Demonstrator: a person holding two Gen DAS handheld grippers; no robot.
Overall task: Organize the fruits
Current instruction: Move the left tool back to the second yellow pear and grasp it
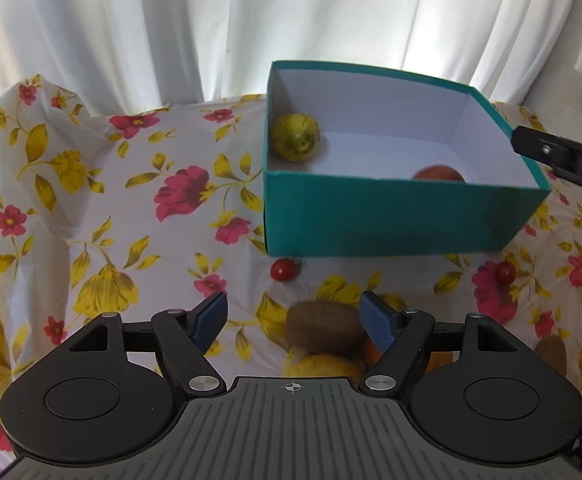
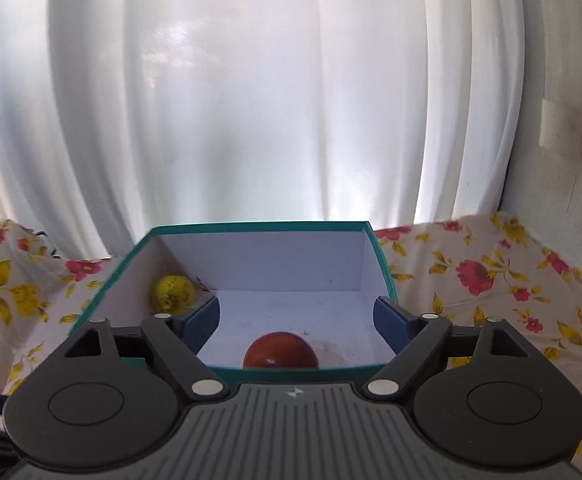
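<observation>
A teal box with a white inside stands on the flowered cloth. It holds a spotted yellow-green fruit in its far left corner and a red apple by its near wall. My left gripper is open above a brown kiwi, a yellow fruit and an orange fruit on the cloth. My right gripper is open and empty over the box, above the apple. The yellow-green fruit lies to its left.
Two cherry tomatoes lie on the cloth in front of the box. Another kiwi lies at the right. White curtains hang behind the table. A wall stands at the right.
</observation>
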